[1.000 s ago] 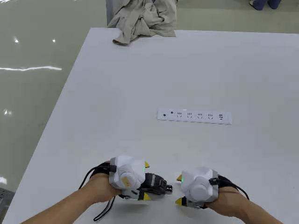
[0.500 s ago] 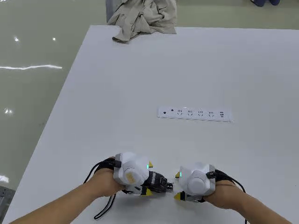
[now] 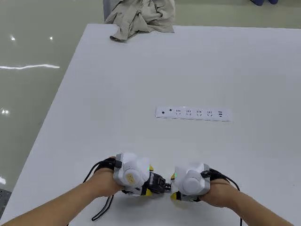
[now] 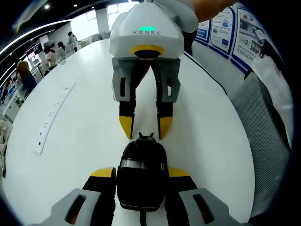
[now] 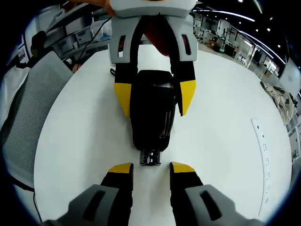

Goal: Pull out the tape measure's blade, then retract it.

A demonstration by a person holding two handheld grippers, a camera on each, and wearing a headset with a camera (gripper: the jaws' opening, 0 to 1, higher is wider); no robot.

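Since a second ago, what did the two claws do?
The right claw and the left claw drew together, until the right claw's open tips reached the blade end of the tape measure. It has not gripped yet. The left claw kept its hold on the tape measure. The power strip and cloth stayed put.

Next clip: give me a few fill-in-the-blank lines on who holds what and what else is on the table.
The left gripper holds the tape measure, whose case is ___ in colour.
The right gripper points at the case's blade end with its jaws ___.
Of the power strip and the crumpled cloth, the ___ lies nearer the grippers.
Missing words: black; open; power strip.
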